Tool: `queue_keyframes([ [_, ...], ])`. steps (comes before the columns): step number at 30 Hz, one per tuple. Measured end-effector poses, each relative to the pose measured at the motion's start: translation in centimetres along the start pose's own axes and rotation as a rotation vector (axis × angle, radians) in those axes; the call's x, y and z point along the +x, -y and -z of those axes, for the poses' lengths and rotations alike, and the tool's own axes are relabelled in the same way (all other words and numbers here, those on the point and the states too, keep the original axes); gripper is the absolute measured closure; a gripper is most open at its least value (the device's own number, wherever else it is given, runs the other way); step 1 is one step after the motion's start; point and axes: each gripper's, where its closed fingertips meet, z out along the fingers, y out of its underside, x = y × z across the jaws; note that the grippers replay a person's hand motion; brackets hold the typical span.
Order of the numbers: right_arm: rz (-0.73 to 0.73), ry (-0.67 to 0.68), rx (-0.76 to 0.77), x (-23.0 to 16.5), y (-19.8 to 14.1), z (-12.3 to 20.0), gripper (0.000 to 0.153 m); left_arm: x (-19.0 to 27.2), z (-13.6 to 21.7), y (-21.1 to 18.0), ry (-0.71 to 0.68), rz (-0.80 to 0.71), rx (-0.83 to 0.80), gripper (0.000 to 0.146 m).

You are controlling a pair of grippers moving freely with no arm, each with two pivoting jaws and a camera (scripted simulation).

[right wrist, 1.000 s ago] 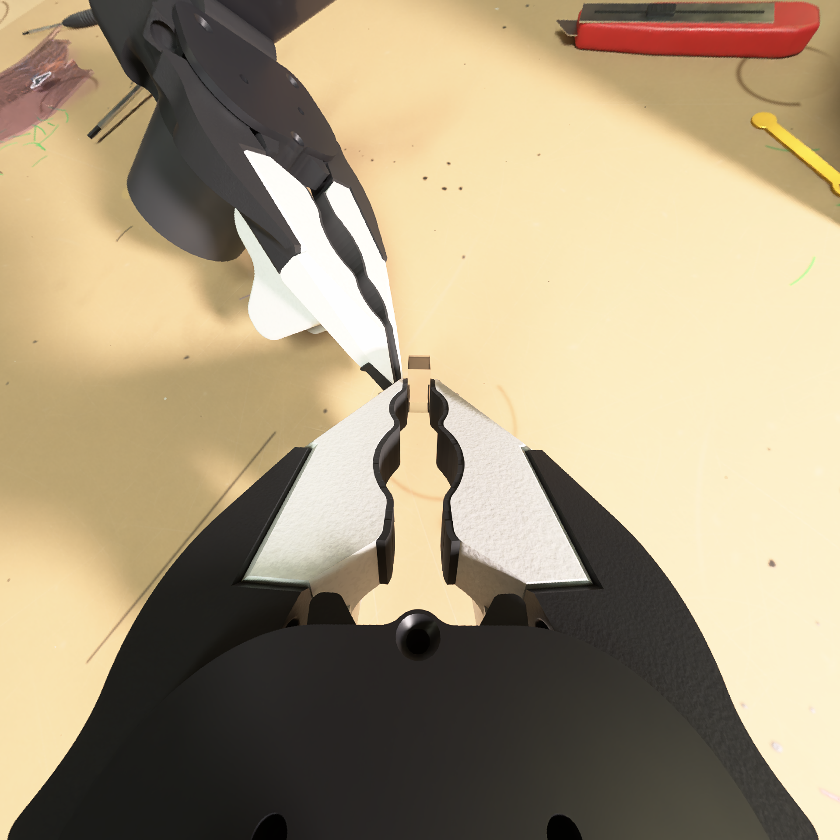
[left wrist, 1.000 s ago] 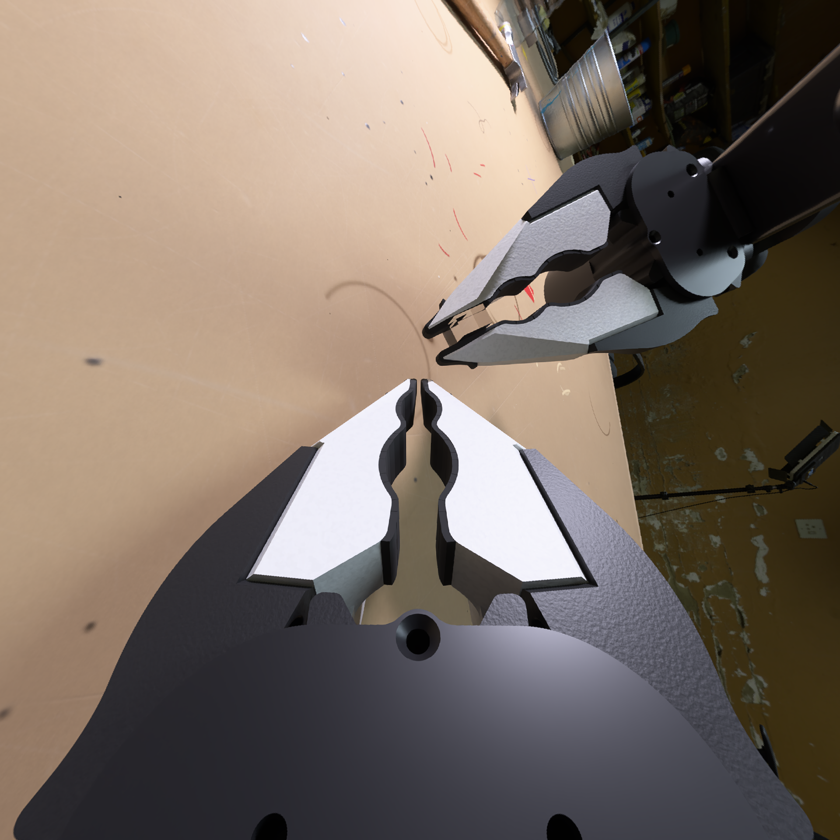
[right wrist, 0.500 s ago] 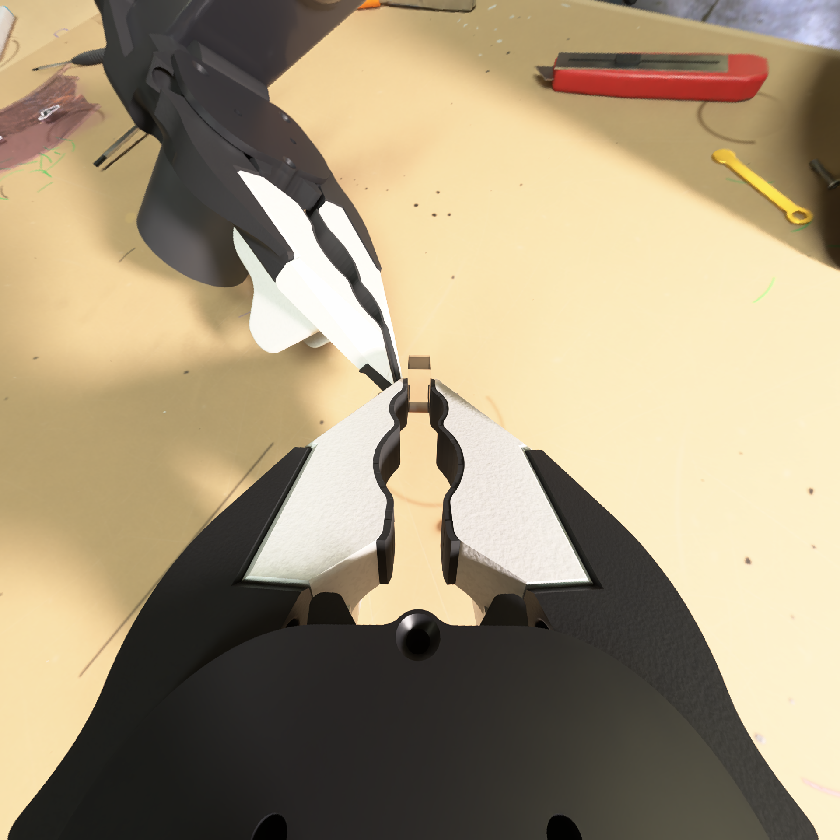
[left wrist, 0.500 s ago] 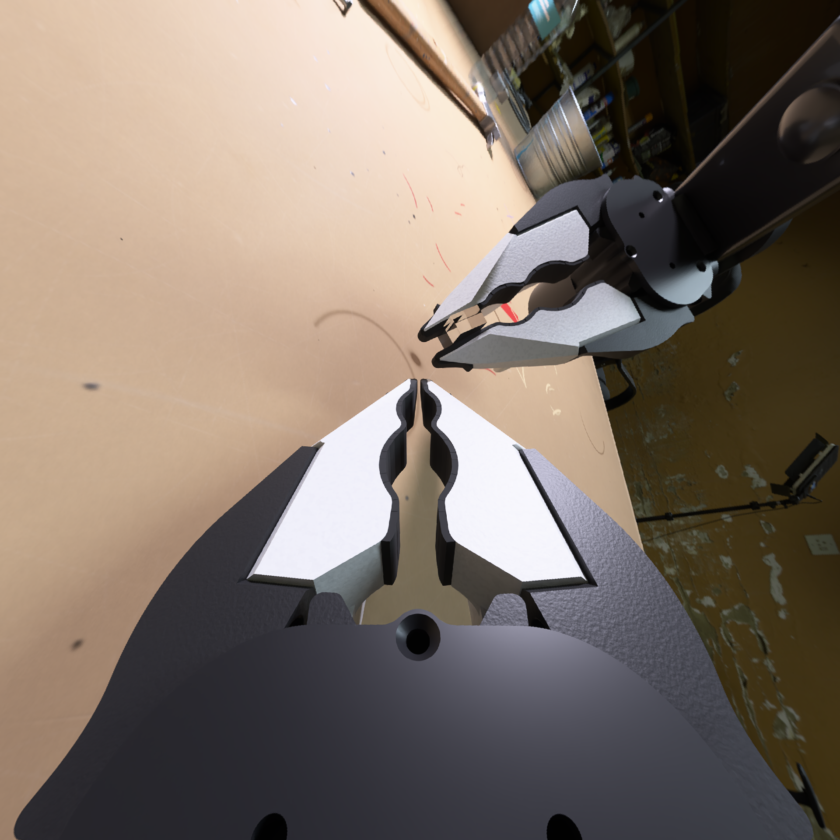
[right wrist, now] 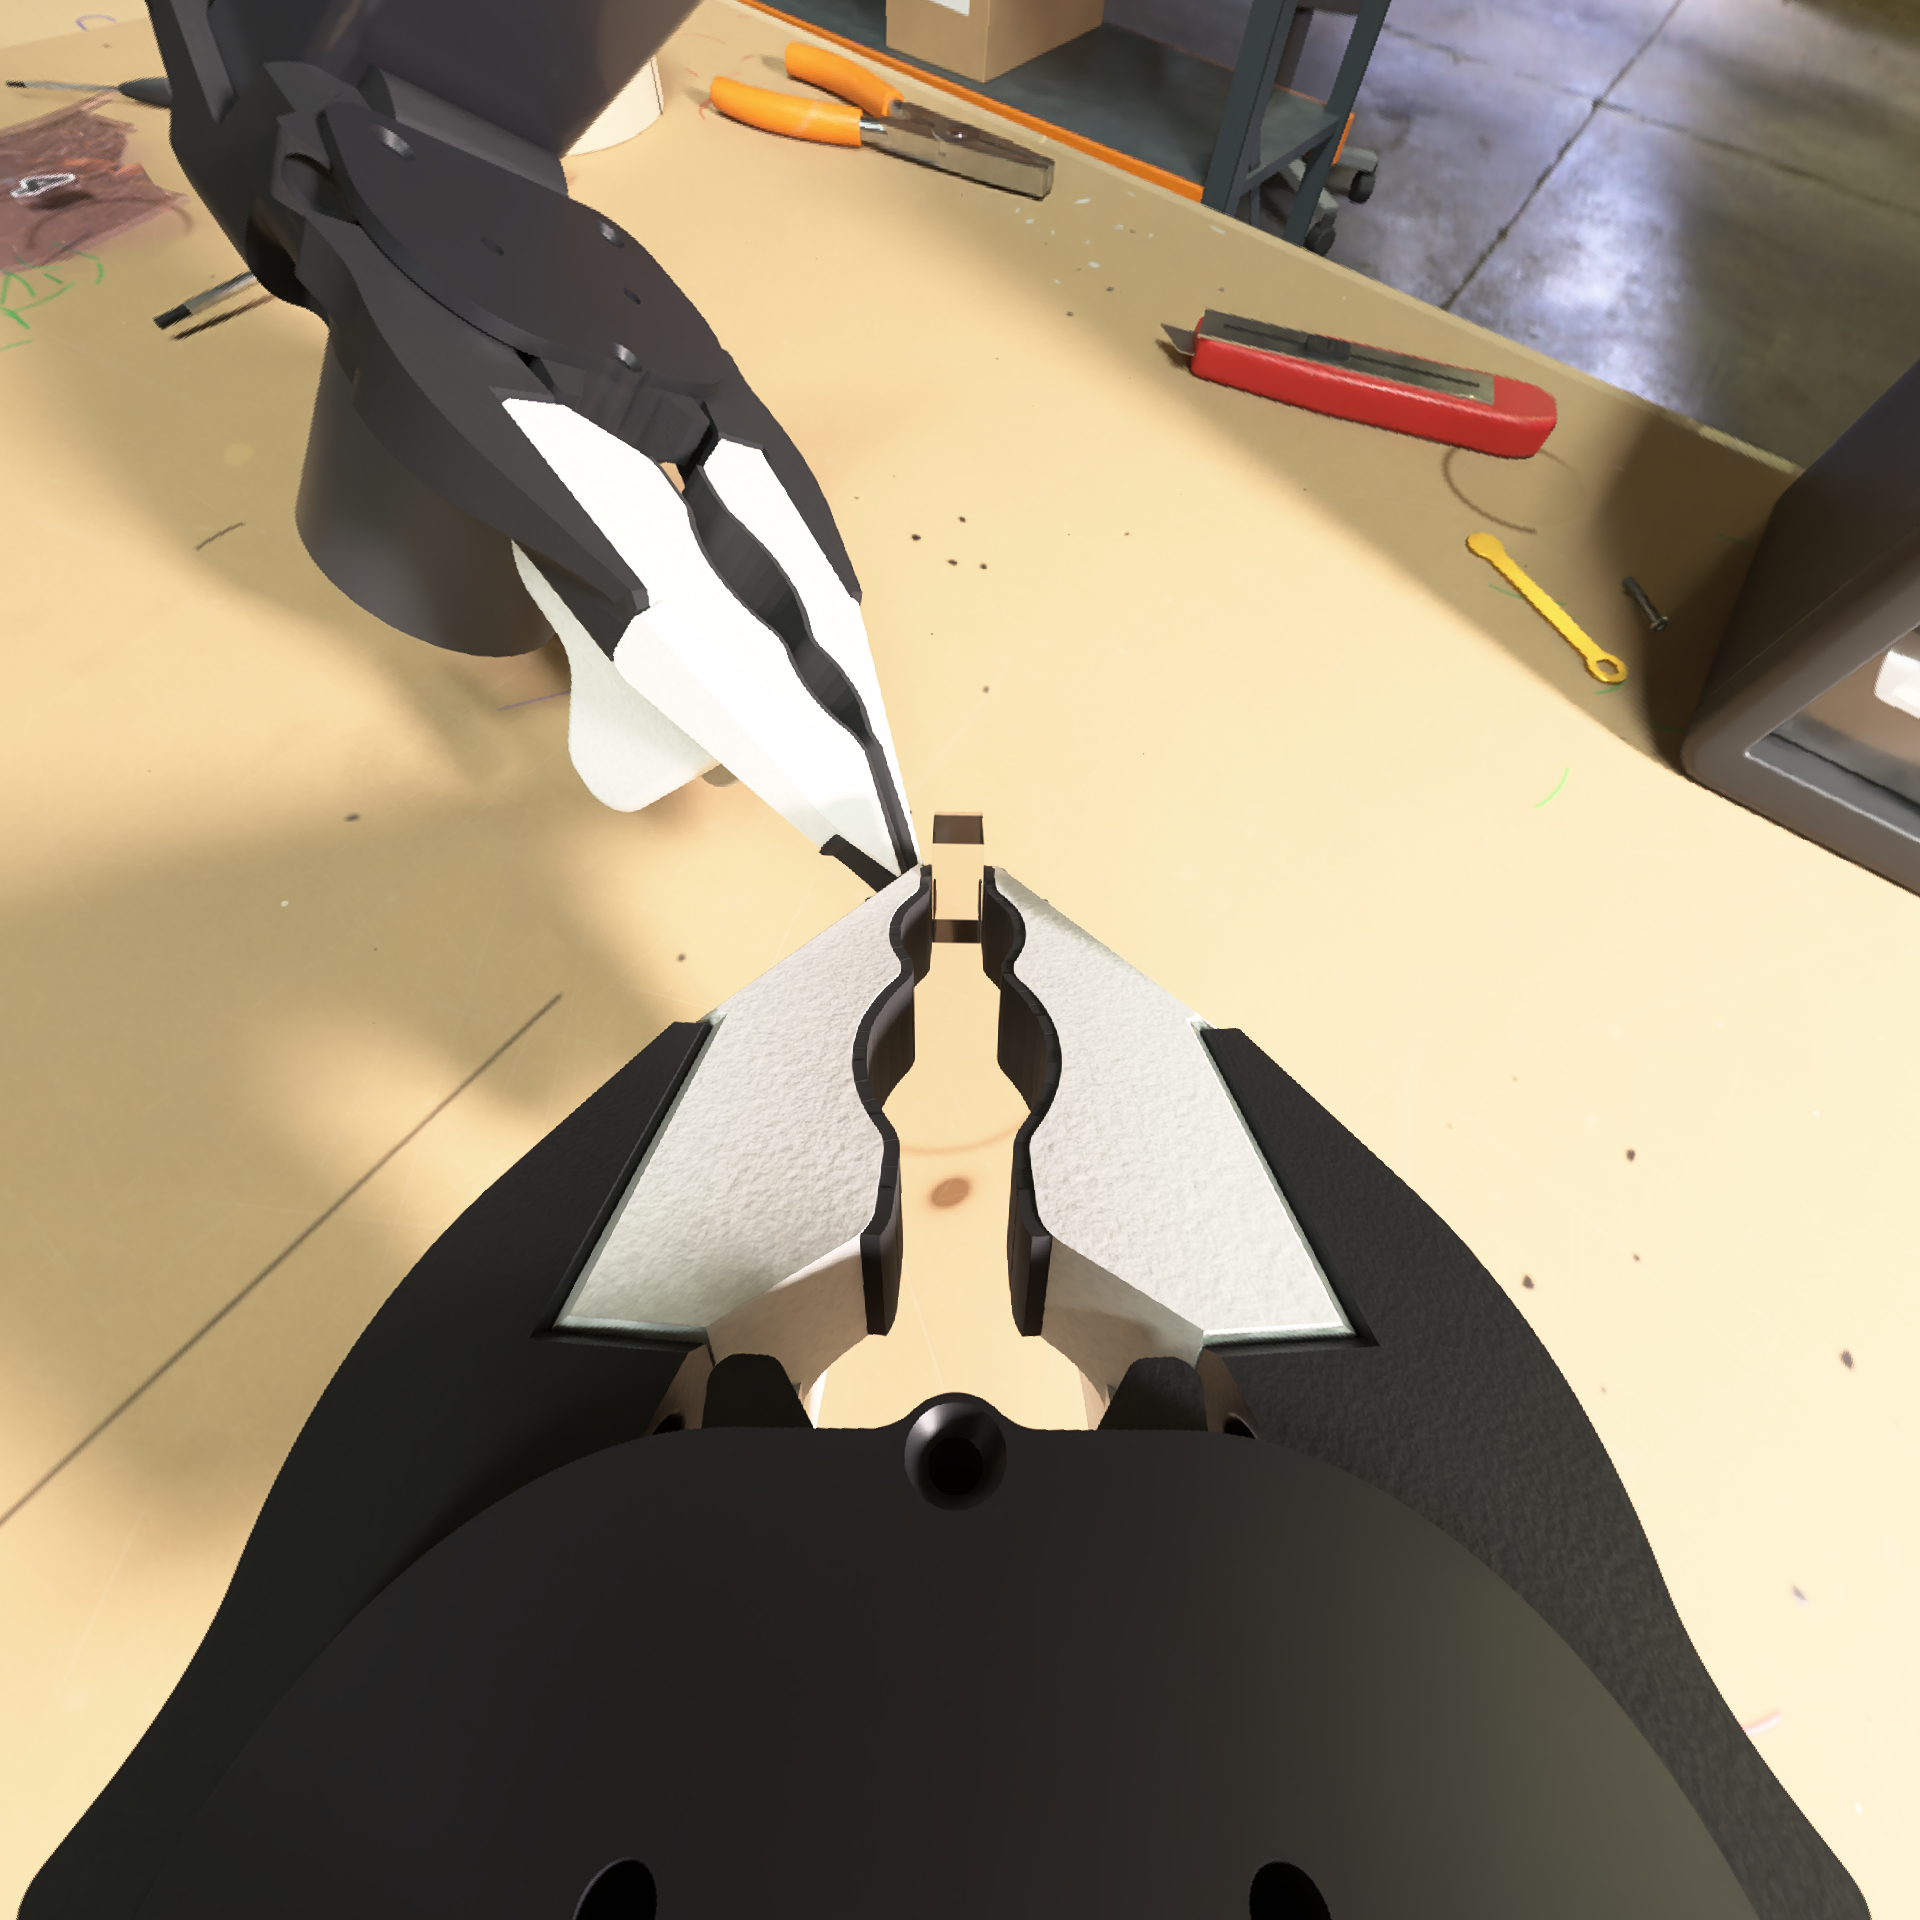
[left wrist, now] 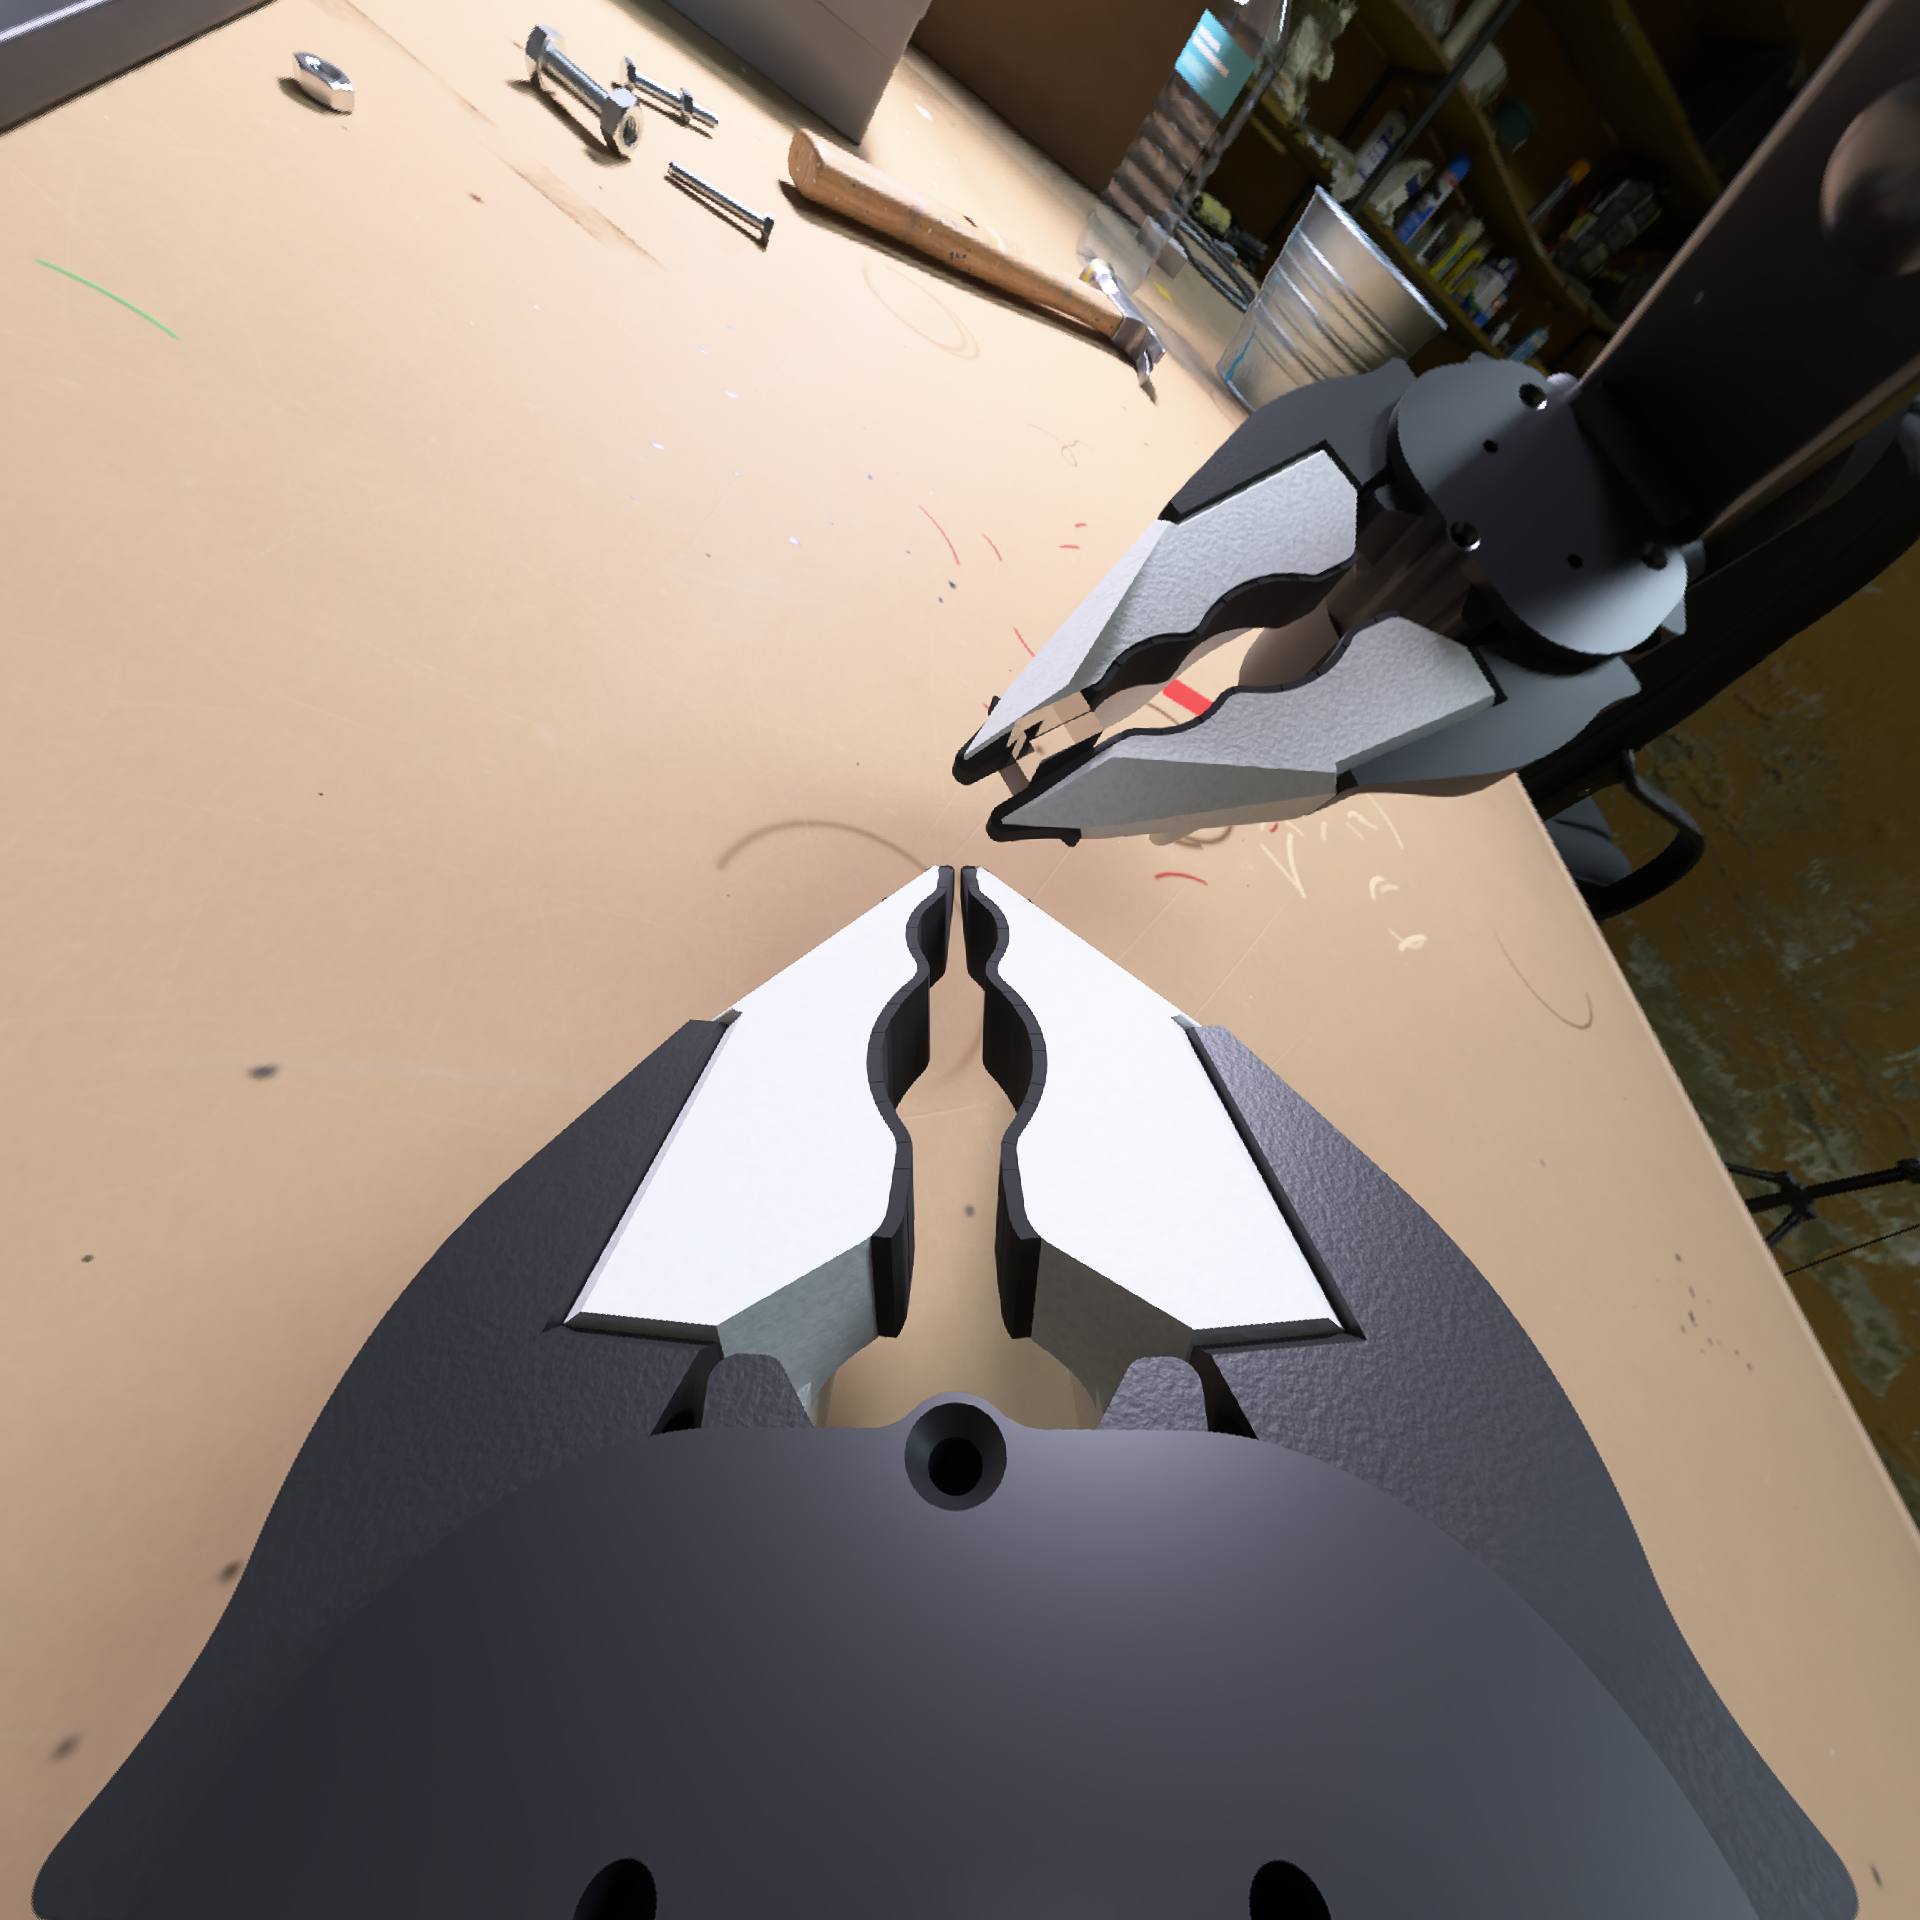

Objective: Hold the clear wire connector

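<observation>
The clear wire connector (right wrist: 957,873) is a small see-through block pinched between the tips of my right gripper (right wrist: 957,896), held above the tan workbench (right wrist: 1195,727). It also shows in the left wrist view (left wrist: 1044,727), clamped in the right gripper (left wrist: 997,790) at the upper right. My left gripper (left wrist: 956,878) is shut and empty, with its tips just below and left of the right gripper's tips. In the right wrist view the left gripper (right wrist: 899,847) comes in from the upper left and almost touches the connector.
A red utility knife (right wrist: 1371,379), orange pliers (right wrist: 883,109), a yellow flat wrench (right wrist: 1548,608) and a grey box (right wrist: 1829,665) lie beyond the right gripper. A hammer (left wrist: 966,249), bolts (left wrist: 592,94) and a metal bucket (left wrist: 1330,301) lie far off. The bench edge (left wrist: 1621,1039) runs at the right.
Both grippers have risen and tilted, so more of the far bench with its tools shows. The right gripper keeps its hold on the connector; the left stays shut beside it.
</observation>
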Motion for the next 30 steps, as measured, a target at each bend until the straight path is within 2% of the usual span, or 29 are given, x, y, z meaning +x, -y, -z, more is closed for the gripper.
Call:
queue_keyframes([
  [5,0.011,-0.025,0.036,0.2,0.3,0.3,0.145,0.1,-0.4,0.5,-0.045,0.093,0.054,0.145],
  [19,0.041,-0.036,0.051,0.3,0.4,0.6,0.145,0.4,-0.3,0.6,-0.050,0.072,0.069,0.145],
  [26,0.037,-0.041,0.144,0.4,1.7,1.6,0.145,0.7,-0.3,1.6,-0.069,0.057,0.137,0.145],
  [30,0.047,-0.105,0.237,1.7,3.0,3.3,0.145,1.2,-0.2,1.6,-0.102,0.054,0.136,0.145],
])
